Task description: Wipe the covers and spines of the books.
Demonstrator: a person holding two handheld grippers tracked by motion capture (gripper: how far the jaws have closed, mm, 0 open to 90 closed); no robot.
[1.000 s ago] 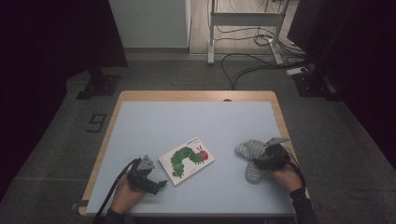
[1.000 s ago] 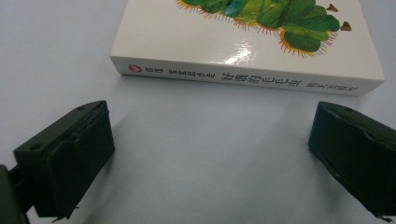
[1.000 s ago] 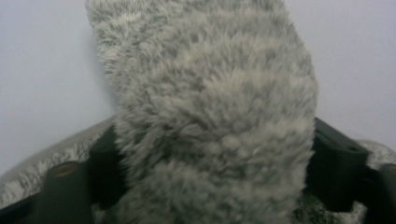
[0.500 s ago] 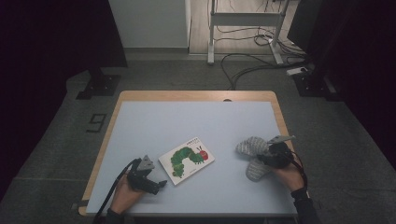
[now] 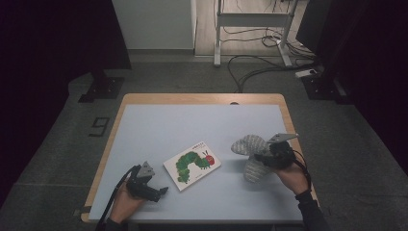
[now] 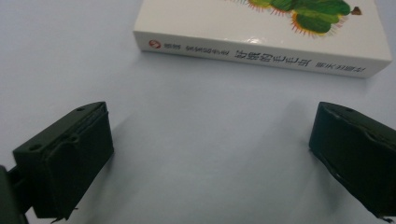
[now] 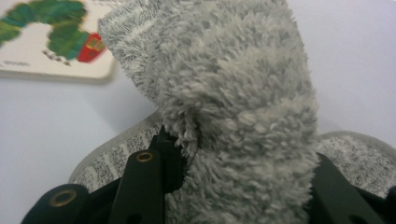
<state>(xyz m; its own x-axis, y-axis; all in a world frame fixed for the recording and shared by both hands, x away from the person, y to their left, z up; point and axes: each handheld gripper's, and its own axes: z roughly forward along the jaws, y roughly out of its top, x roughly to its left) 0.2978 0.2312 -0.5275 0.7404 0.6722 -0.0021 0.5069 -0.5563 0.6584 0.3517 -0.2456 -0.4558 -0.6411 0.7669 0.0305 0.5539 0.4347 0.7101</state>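
The right gripper (image 5: 263, 158) is pinched on a fuzzy grey sock (image 5: 250, 147) near the right edge of the counter (image 5: 192, 115); its jaws have just been closing, and the fabric is caught between them. In the right gripper view the sock (image 7: 224, 107) stands up as a thick folded wad out of the black jaws, while a second grey piece of the same knit (image 7: 112, 156) lies flat on the counter beneath — whether it is another sock or the rest of the same one I cannot tell. In the high view the lower grey part (image 5: 254, 169) rests on the counter just under the hand.

The left gripper (image 5: 153, 188) sits low at the front left of the counter with its jaws spread wide and nothing between them — in its own view only bare counter surface lies between the two pads. Just ahead of it lies a picture book (image 6: 261, 42) with a green caterpillar on its cover, flat on the counter, its spine facing the gripper. The book (image 5: 192, 164) lies between the two hands, apart from both.
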